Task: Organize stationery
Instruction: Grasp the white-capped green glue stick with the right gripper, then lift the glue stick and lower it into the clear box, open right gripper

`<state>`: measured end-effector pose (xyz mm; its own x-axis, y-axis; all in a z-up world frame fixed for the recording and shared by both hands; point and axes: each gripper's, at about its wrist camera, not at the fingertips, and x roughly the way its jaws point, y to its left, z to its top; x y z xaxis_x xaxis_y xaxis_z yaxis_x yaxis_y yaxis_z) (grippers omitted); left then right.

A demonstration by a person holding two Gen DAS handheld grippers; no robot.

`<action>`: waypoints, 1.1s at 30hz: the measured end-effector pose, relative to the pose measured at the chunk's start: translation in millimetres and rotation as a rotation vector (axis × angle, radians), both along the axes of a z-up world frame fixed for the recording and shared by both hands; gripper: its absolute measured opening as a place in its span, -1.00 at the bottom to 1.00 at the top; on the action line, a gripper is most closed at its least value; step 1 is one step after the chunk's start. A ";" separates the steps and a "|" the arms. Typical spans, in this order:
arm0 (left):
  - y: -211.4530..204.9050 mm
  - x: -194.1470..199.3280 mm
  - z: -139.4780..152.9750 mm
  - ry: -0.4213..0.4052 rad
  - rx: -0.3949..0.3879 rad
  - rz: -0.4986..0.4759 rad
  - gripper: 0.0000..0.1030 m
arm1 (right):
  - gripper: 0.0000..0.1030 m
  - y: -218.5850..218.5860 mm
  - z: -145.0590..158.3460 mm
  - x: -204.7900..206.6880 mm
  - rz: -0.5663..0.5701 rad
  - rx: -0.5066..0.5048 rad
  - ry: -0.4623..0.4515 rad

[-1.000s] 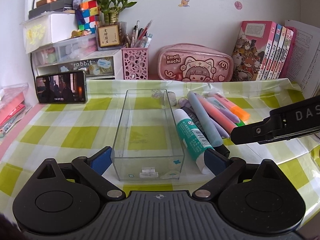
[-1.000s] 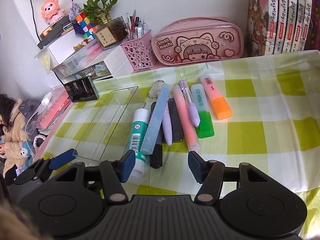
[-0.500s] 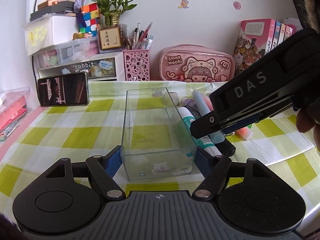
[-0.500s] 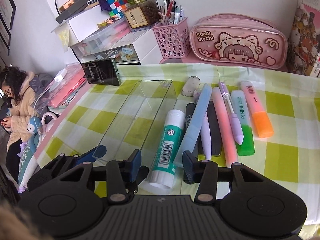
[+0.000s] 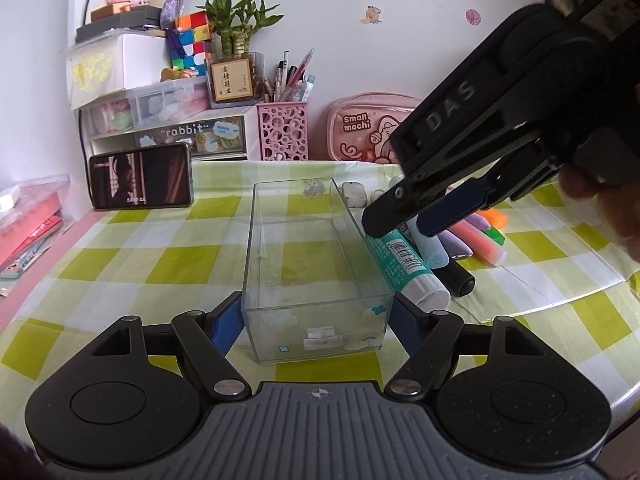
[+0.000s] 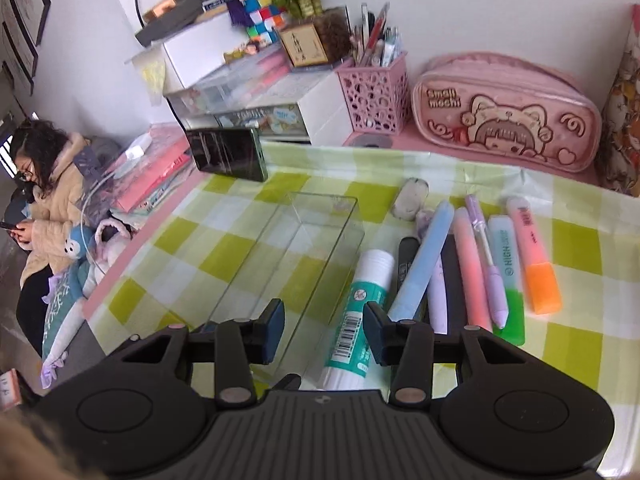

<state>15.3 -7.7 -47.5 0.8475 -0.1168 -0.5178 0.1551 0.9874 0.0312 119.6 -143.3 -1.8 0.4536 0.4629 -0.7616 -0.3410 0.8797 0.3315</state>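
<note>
1. Clear plastic is what the left gripper (image 5: 318,322) now holds: its jaws, spread wide a second ago with the organizer box (image 5: 316,264) loose between them, have closed onto the two side walls at the box's near end. I read this as a firm clamp; both blue pads (image 5: 226,322) press the walls.

2. The box stands upright on the counter (image 5: 132,264), empty, long axis running away from the left wrist camera. Clamped this way, it should not slide when items drop in.

3. The right gripper (image 6: 324,330) has travelled across from the right side of the left wrist view and now hangs over the row of stationery just right of the box.

4. Its jaws have narrowed over the last second and have all but stopped. The glue stick (image 6: 358,312) lies between them, touching the box's right wall. In the right wrist view I cannot tell whether the pads press the glue stick; a gap appears on the left side, so I treat it as not yet gripped.

5. The highlighters (image 6: 532,256), pens and markers lie untouched beside the glue stick.

6. Judgement: sorting has barely begun. The receiving box is secured, and the glue stick looks to be the first item to go in.
</note>
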 end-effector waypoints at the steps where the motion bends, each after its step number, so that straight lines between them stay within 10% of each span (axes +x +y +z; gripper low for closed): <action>1: 0.5 -0.4 -0.1 0.000 -0.002 0.000 0.44 | -0.46 1.7 -5.6 4.2 -0.003 -0.003 0.022; 22: 7.2 0.8 -3.3 -0.001 -0.038 0.042 0.44 | -0.66 10.2 -20.1 24.5 -0.043 -0.101 0.054; 33: 5.2 -2.7 -4.5 -0.022 -0.014 0.038 0.42 | -1.00 -13.7 -12.3 22.6 -0.138 0.047 0.072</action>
